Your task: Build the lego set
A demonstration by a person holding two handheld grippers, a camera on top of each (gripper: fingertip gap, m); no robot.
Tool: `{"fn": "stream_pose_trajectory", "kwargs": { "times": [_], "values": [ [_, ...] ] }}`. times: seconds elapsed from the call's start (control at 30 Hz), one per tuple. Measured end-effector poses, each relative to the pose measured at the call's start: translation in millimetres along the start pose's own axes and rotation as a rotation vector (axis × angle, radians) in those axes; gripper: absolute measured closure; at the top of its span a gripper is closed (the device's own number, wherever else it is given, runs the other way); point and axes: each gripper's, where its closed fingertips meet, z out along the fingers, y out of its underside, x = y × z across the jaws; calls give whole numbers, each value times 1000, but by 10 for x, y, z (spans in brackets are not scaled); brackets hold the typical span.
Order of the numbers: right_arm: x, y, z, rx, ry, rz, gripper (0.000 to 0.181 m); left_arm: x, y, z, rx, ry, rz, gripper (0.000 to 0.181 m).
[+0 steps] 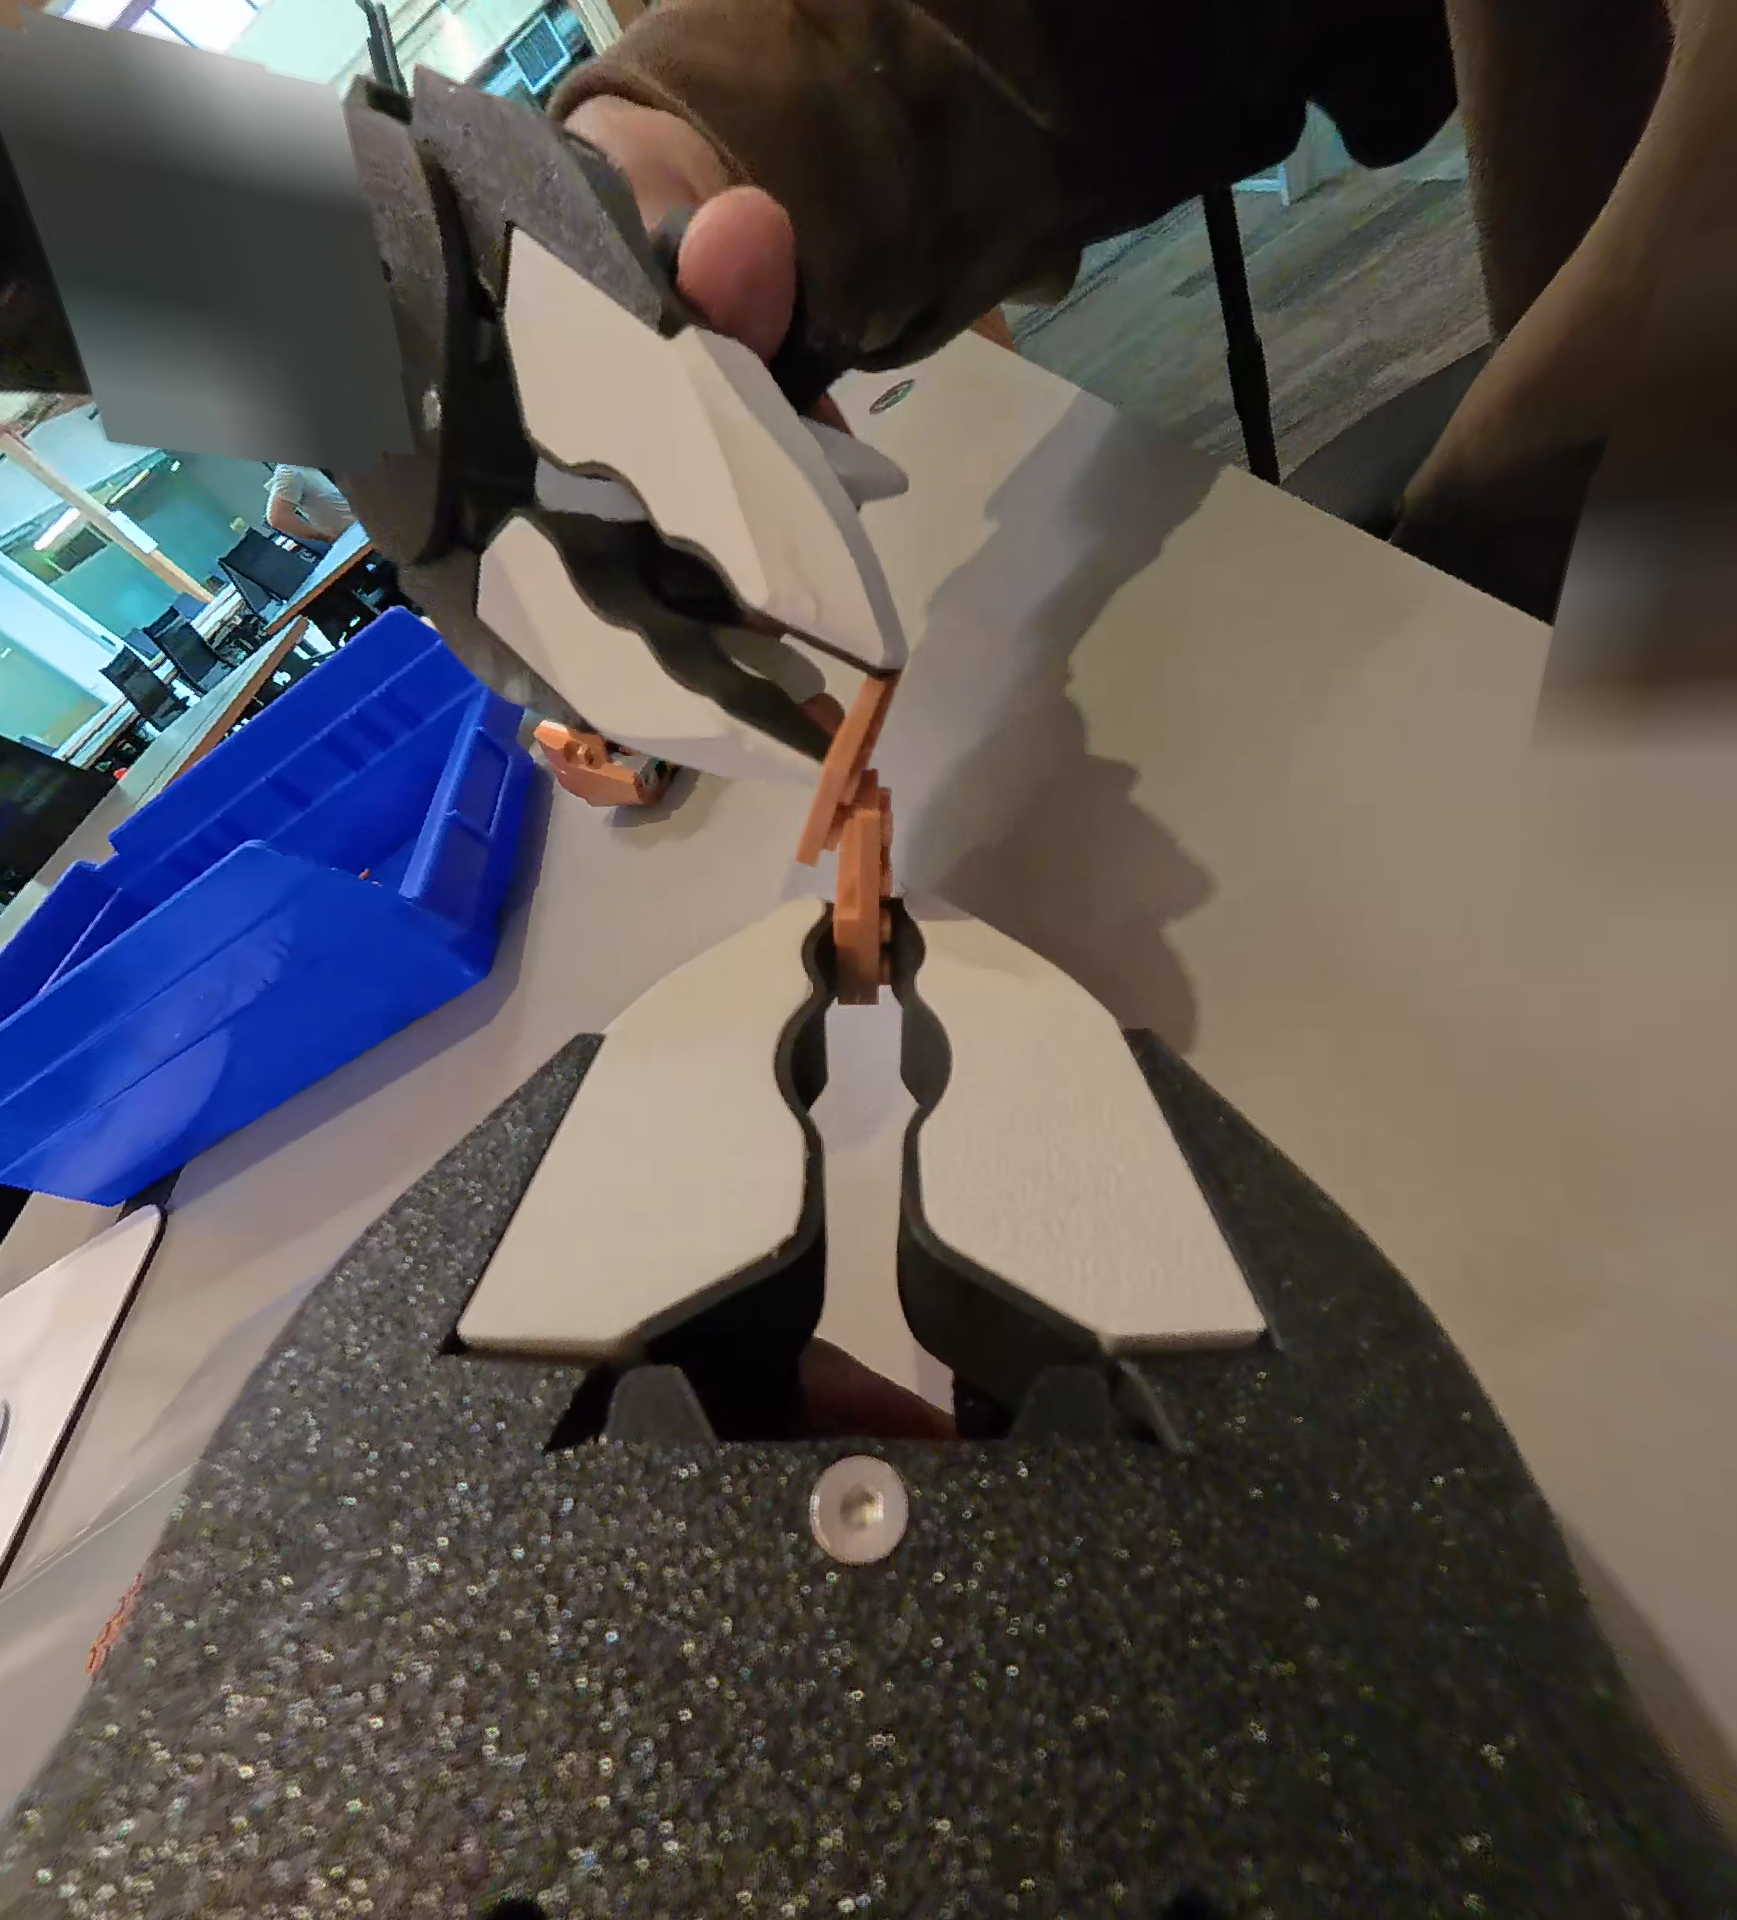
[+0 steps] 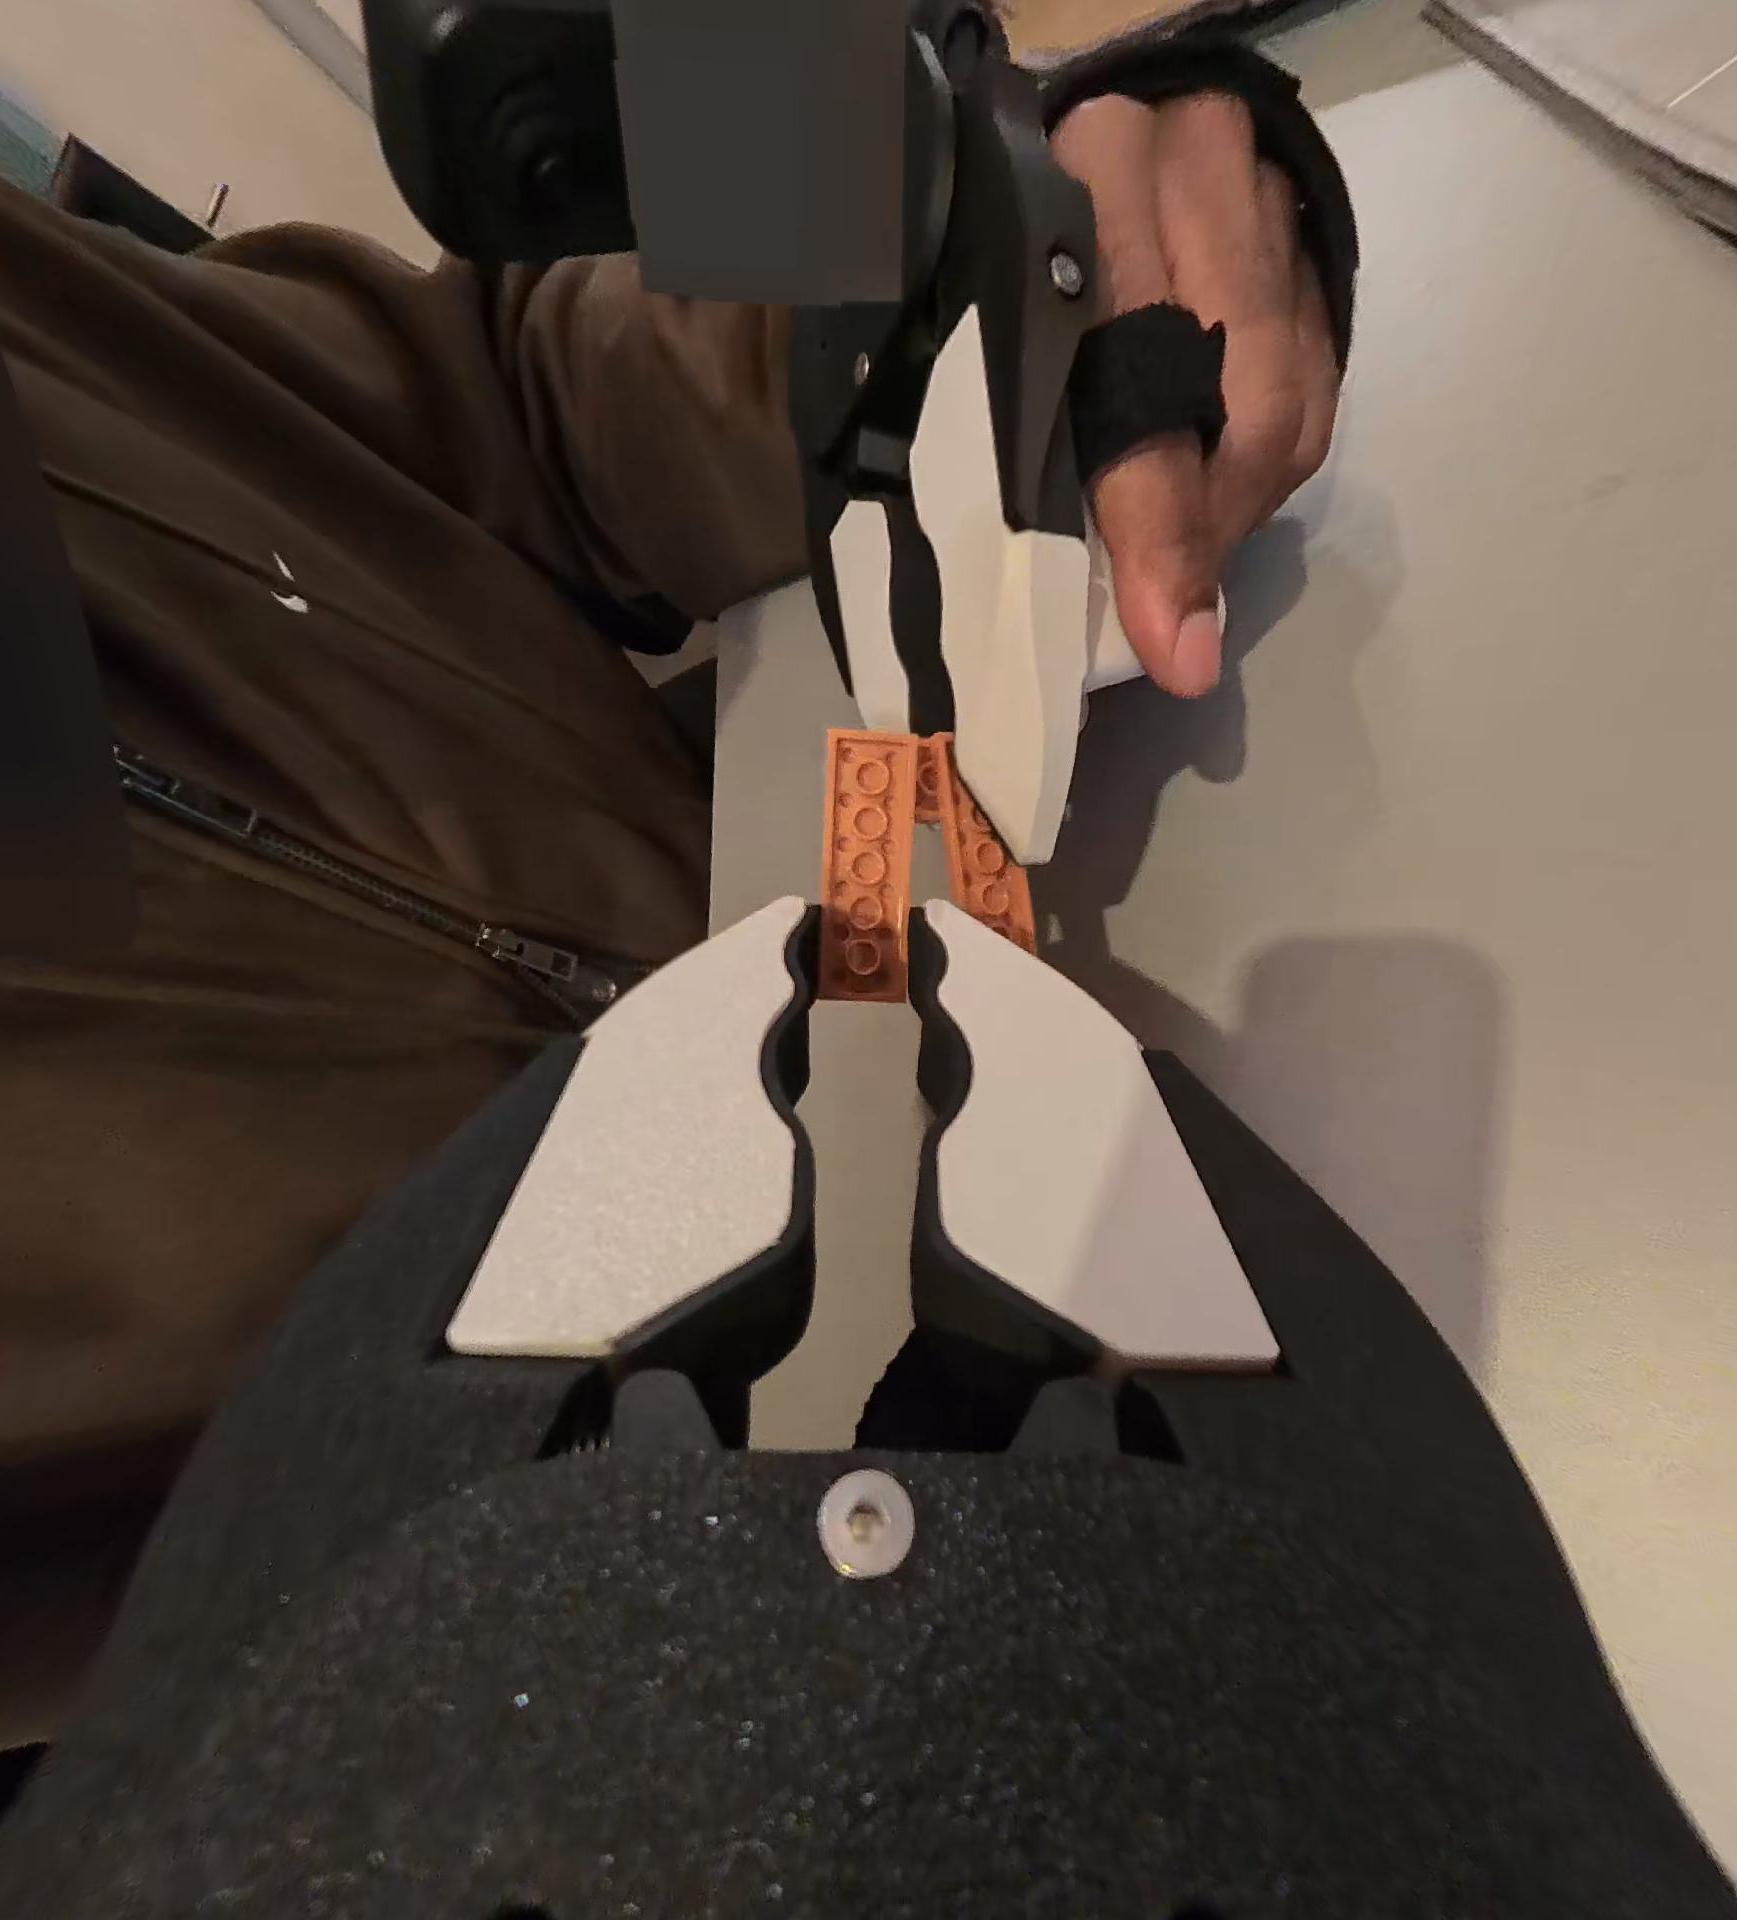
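Note:
Both grippers meet above the white table [image 1: 1363,935]. My left gripper [image 1: 862,940] is shut on an orange lego plate [image 1: 859,894], seen edge-on. My right gripper [image 1: 859,717] comes in from the upper left, shut on a second orange plate [image 1: 848,748]. The two plates overlap and touch at their ends. In the right wrist view, my right gripper [image 2: 866,935] pinches its plate [image 2: 869,831], underside facing the camera. The left gripper [image 2: 957,790] holds the other plate [image 2: 989,883] beside it at a slight angle. Whether the plates are locked together is not clear.
A blue bin [image 1: 251,914] stands on the table at the left. A small orange lego assembly [image 1: 599,774] lies beside it, behind the right gripper. The person's brown jacket [image 2: 324,727] fills the left of the right wrist view, along the table edge [image 2: 713,779]. Only a small space, under 4 cm, lies between the two pairs of fingers.

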Motion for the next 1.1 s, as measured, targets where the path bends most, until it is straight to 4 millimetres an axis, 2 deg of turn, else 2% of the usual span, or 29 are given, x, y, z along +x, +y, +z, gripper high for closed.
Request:
{"fn": "stream_pose_trajectory", "kwargs": {
  "times": [0.17,0.4,1.1],
  "values": [
    [10,31,28,-63,-39,7,165,29,15,45,-7,4,0,172],
    [68,42,23,-109,-41,20,165,-46,23,50,-16,-56,24,172],
    [136,125,52,-146,-96,60,165,-100,33,97,-26,-127,74,166]
  ]
}}
